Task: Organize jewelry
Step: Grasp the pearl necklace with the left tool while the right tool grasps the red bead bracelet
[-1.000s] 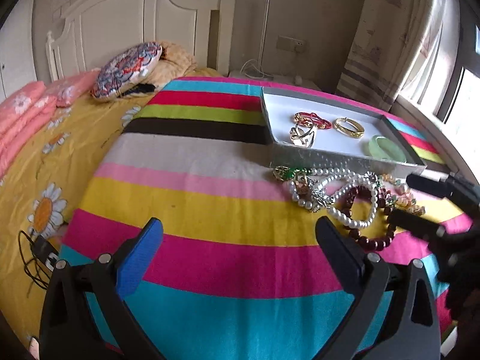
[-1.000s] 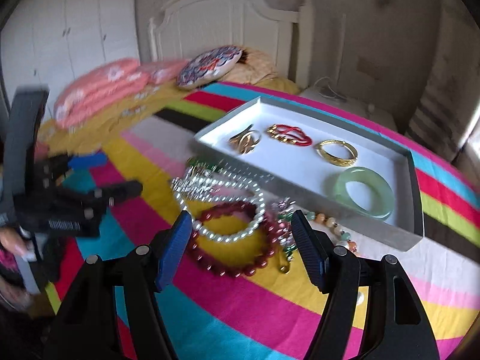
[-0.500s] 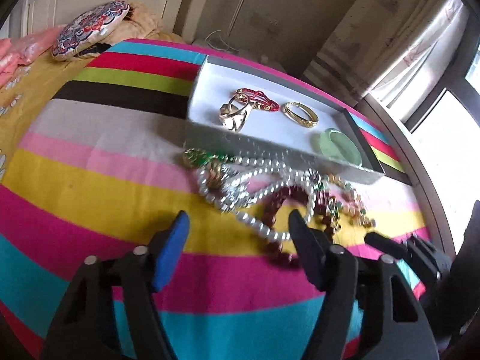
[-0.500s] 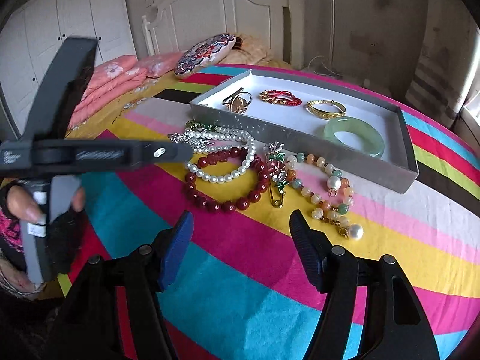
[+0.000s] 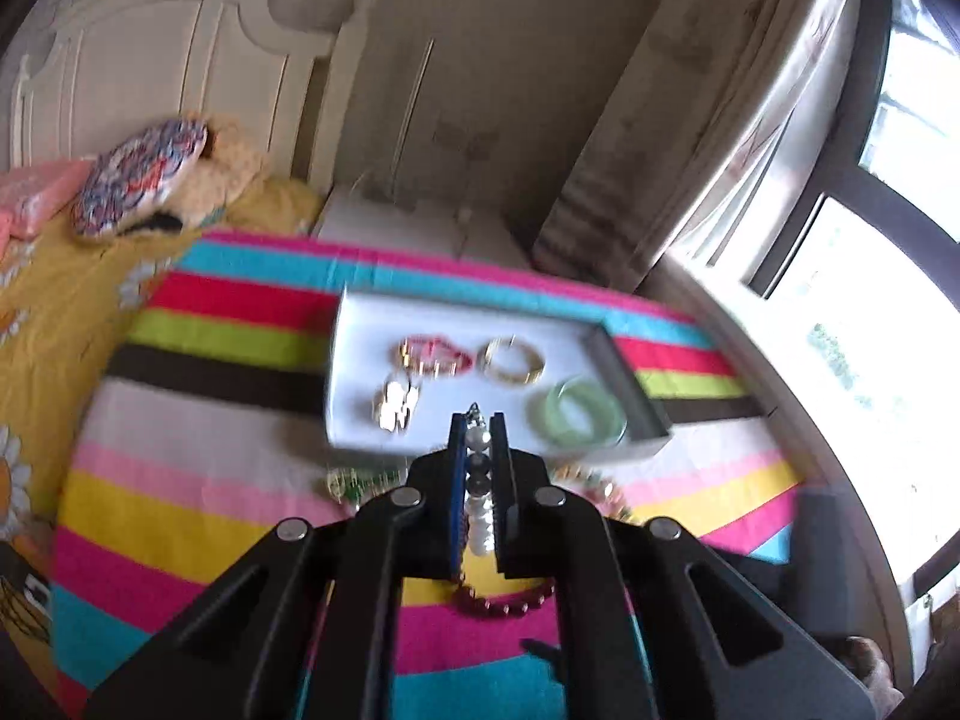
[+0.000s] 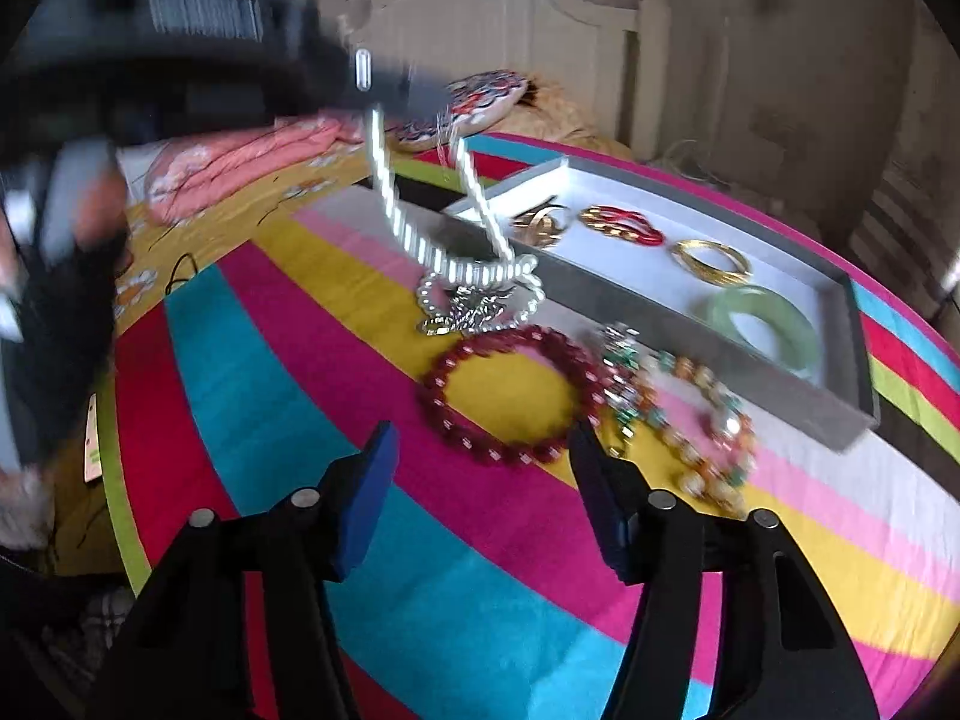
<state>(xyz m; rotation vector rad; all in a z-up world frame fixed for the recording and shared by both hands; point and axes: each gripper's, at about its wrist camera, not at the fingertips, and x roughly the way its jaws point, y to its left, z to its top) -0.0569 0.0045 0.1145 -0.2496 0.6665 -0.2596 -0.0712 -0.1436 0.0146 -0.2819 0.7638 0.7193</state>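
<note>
My left gripper (image 5: 478, 420) is shut on the white pearl necklace (image 5: 478, 516) and holds it up above the striped blanket. In the right wrist view the left gripper (image 6: 366, 75) is blurred at the upper left, and the pearl necklace (image 6: 420, 240) hangs from it, its lower end still on the blanket. My right gripper (image 6: 483, 438) is open and empty, just in front of a dark red bead bracelet (image 6: 498, 396). A grey tray (image 6: 630, 294) holds a green jade bangle (image 6: 762, 318), a gold bangle (image 6: 711, 261), a red and gold bracelet (image 6: 621, 225) and a gold ring piece (image 6: 540, 222).
A multicoloured bead bracelet (image 6: 702, 426) and a green brooch (image 6: 621, 354) lie right of the red bracelet. A patterned cushion (image 5: 138, 177) and pink pillows (image 6: 252, 156) lie near the white headboard (image 5: 180, 78). A window (image 5: 870, 300) and curtain are on the right.
My left gripper closed on the pearl necklace and lifted it off the blanket. The right gripper moved closer to the red bead bracelet.
</note>
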